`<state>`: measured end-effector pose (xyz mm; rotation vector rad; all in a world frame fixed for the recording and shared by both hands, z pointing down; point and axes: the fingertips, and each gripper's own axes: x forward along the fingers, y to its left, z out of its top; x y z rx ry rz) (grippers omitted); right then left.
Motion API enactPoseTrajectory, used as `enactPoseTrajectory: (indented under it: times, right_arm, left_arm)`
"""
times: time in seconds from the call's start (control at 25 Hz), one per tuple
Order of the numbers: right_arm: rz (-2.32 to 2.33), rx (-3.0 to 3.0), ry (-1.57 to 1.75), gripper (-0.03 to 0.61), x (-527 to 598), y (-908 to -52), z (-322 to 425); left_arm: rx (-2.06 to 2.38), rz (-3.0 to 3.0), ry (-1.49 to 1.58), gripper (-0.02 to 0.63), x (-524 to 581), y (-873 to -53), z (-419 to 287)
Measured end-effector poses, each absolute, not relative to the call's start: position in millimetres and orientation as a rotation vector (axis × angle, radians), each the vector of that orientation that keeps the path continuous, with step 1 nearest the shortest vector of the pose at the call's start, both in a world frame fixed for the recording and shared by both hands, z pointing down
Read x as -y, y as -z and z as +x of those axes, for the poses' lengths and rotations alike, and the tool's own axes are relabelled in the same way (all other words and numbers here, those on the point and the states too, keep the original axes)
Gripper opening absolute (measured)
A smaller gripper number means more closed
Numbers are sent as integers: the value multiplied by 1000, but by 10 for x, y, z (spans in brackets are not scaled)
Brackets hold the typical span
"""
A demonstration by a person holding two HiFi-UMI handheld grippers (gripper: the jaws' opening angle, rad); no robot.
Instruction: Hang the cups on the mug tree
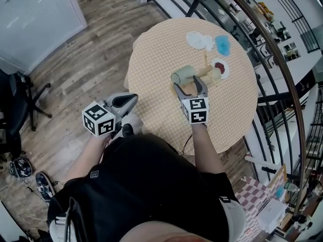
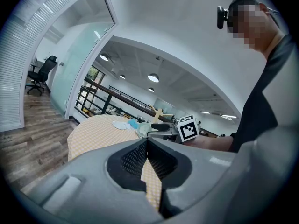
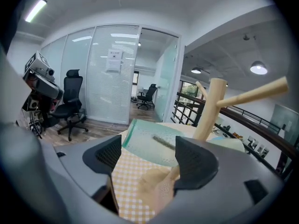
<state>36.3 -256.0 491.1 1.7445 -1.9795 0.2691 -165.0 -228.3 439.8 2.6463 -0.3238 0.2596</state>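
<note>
Head view: a round bench [image 1: 151, 84] under a yellow checked cloth carries the mug tree [image 3: 211, 104] and four cups. A pale green cup [image 1: 182, 75] lies on its side near the middle of the bench, its mouth towards the person, just beside the foot of the tree. A red-and-white cup [image 1: 220, 68] sits close against the far side of the tree; whether it hangs from a peg cannot be determined. A blue cup [image 1: 222, 44] and a white cup [image 1: 196, 39] lie further back, near each other and apart from the tree.

Right hand-held gripper [image 1: 185, 81]: over the bench, pointed at the green cup, jaws wide apart. The right gripper view shows the cup just beyond the jaw tips and in line with the gap, with neither pad on it. The tree's upright and one slanted peg stand to the right behind it.

Left hand-held gripper [image 1: 132, 99]: held off the near-left edge of the bench, above the wooden floor [image 1: 91, 39]. The left gripper view shows its jaws closed tip to tip, with nothing between them.
</note>
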Motion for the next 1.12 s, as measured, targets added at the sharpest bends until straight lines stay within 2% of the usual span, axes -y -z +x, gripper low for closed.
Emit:
enactPoseTrajectory:
  times: [0.44, 1.12]
  right_arm:
    - [1724, 2015, -317, 356, 2479, -4896, 354]
    - [1783, 2043, -208, 356, 2414, -4548, 346]
  left_arm:
    - [328, 2641, -268, 6, 2283, -4438, -1623]
    - [319, 2633, -273, 6, 2288, -4451, -1609]
